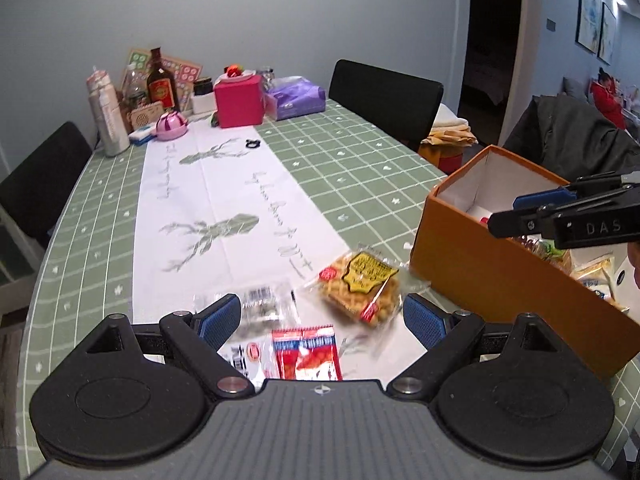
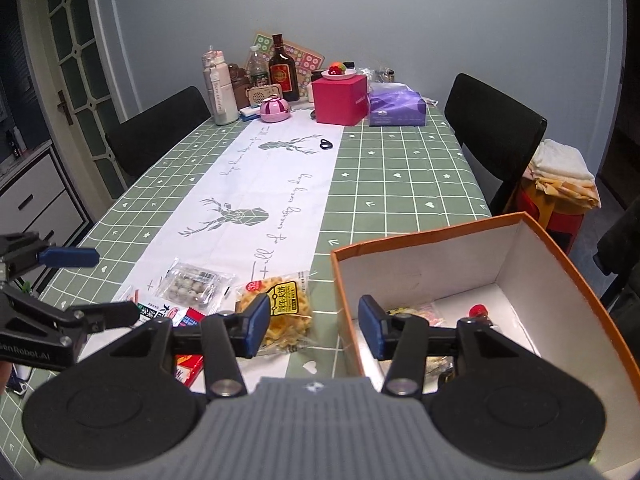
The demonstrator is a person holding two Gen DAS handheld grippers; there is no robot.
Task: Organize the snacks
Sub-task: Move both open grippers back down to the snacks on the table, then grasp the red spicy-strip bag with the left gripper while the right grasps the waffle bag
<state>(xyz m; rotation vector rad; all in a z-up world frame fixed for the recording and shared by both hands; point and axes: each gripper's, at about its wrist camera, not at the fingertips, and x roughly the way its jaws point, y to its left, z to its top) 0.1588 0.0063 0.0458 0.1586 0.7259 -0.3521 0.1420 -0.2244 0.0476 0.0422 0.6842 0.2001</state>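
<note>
Both hand-held grippers hover empty over the snacks, the orange box waiting on the right.

The left hand-held gripper (image 1: 322,320) has its blue pads spread wide above the red snack packet (image 1: 306,354), which lies flat on the white runner with its long axis running away from the camera. Just beyond sits the yellow-labelled biscuit pack (image 2: 282,310), flat too, touching nothing but the surface (image 2: 400,176), its long side angled toward the orange box (image 2: 568,276). A clear pack of round sweets (image 2: 192,284) lies to its left. The right hand-held gripper (image 2: 314,326) straddles the box's near wall, jaws parted, nothing between them; snacks already lie inside.
</note>
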